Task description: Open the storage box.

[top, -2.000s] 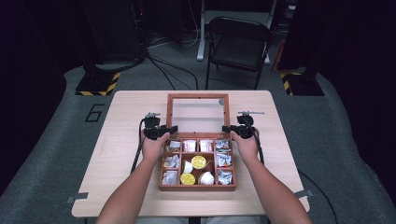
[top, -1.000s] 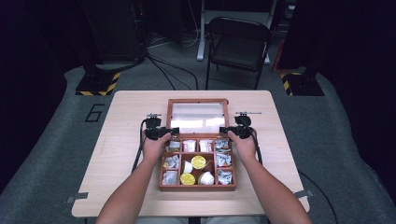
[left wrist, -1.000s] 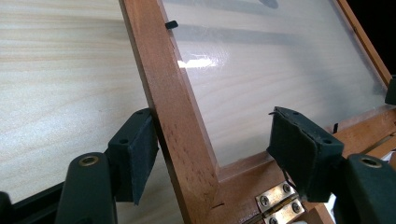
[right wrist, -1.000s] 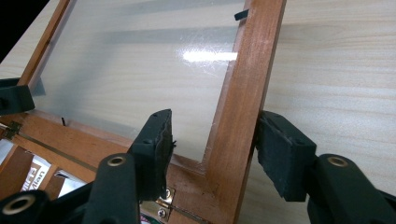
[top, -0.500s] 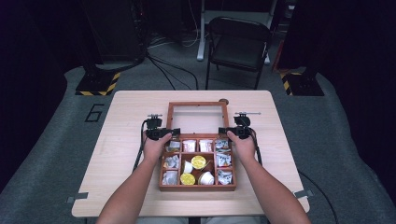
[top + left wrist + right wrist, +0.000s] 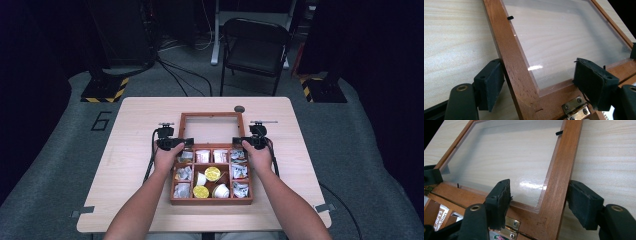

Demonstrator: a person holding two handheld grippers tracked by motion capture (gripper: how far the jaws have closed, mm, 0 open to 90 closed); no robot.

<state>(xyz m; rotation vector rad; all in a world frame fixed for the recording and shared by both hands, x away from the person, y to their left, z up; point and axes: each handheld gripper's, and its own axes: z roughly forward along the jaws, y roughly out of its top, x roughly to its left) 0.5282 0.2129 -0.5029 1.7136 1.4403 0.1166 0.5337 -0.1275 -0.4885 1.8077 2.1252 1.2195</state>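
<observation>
Wooden and glazed, the lid (image 6: 210, 128) of the compartment box (image 6: 210, 200) now lies flat on the surface (image 6: 125, 125) behind the box, swung fully back on its brass hinges (image 6: 574, 107). In the frames from 2 seconds back it stood tilted up over the compartments; since then it has sunk lower in each frame until its clear pane rests level against the pale wood grain.

Both hands sit at the hinge line. The left gripper (image 6: 176, 143) straddles the left rail of the lid frame, and its fingers (image 6: 489, 83) have just been opening: 1 pad barely touches the rail's outer edge while the other stands well clear over the pane, so nothing is clamped. The right gripper (image 6: 245, 142) straddles the right rail the same way; its fingers (image 6: 584, 203) have also just been opening and stand apart from the wood on both sides, moderately wide.

Judging from this, the opening step looks finished: the lid rests on its own and the 9 compartments, with their sachets and small foil-topped cups (image 6: 212, 173), lie exposed. The grippers seem free to draw back off the rails and turn to the contents.
</observation>
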